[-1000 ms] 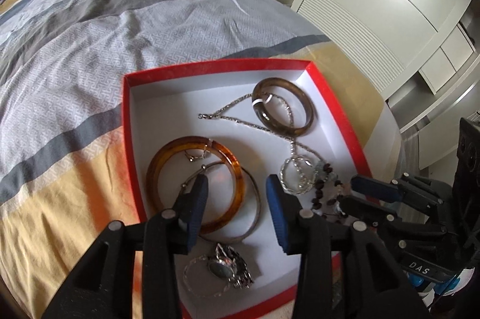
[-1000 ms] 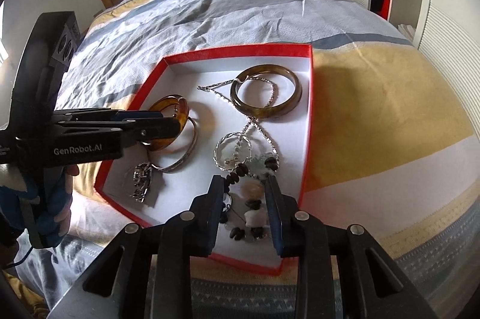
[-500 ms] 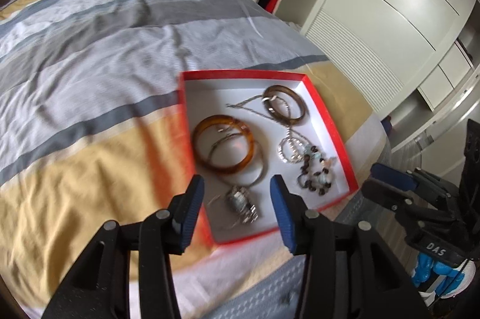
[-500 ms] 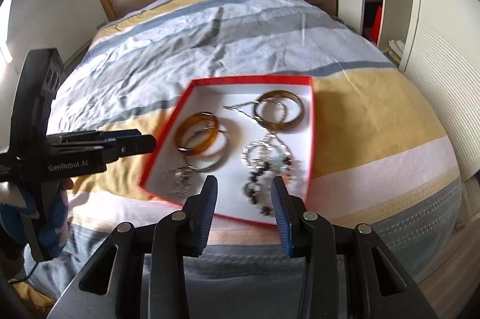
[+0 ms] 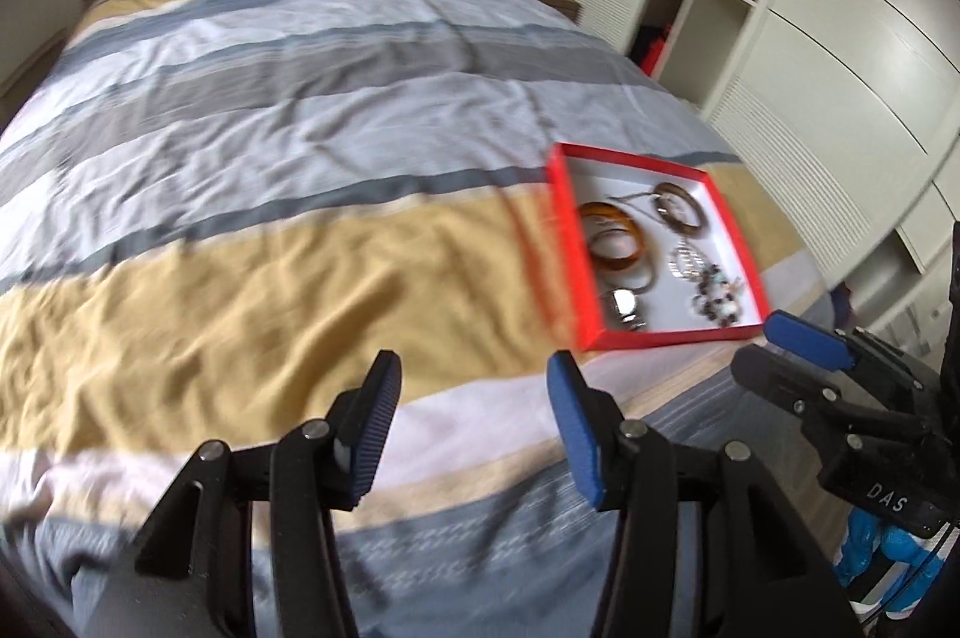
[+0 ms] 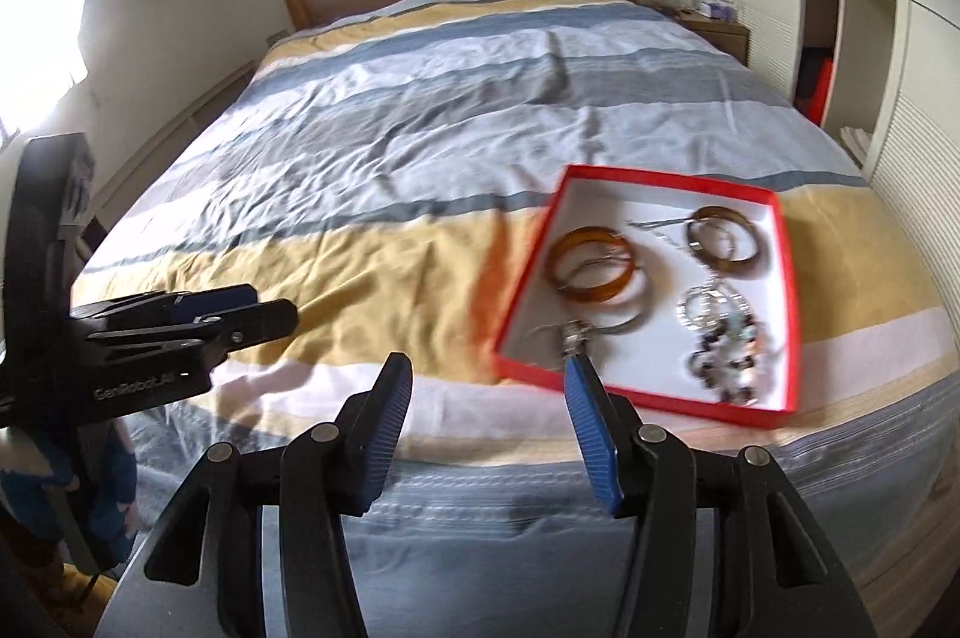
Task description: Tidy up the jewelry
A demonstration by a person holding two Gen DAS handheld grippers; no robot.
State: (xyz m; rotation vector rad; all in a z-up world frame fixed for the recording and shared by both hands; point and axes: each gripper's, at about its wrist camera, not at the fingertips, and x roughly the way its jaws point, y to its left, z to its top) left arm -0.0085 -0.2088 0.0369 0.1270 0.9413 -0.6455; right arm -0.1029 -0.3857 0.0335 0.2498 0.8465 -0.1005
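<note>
Change since earlier frames: both grippers have drawn back from the box, which has shrunk from mid-frame to the right side of each view; both sets of jaws have just been opening, with nothing between them.
Left gripper [image 5: 474, 419]: black frame, blue ribbed pads, jaws wide apart and empty, over the lower bed edge.
Right gripper [image 6: 489, 419]: same build, jaws parted, empty; its right pad overlaps the box's near rim in the picture only.
Shallow red cardboard box with white lining [image 6: 786, 272]: right of centre, on the yellow band of the striped duvet [image 6: 360, 266].
Contents, left half: amber translucent bangle [image 6: 591, 272] over a thin silver bangle, silver watch [image 5: 624, 306] nearest the front.
Contents, right half: brown bangle [image 6: 723, 239] at the back with a silver chain, then a silver ring bracelet and a dark beaded bracelet [image 6: 729, 368] in front.
Progress, judged: every visible piece lies inside the box; none shows on the duvet. Task appears complete or nearly so.
Left to do: possibly closing the box; no lid in view.
</note>
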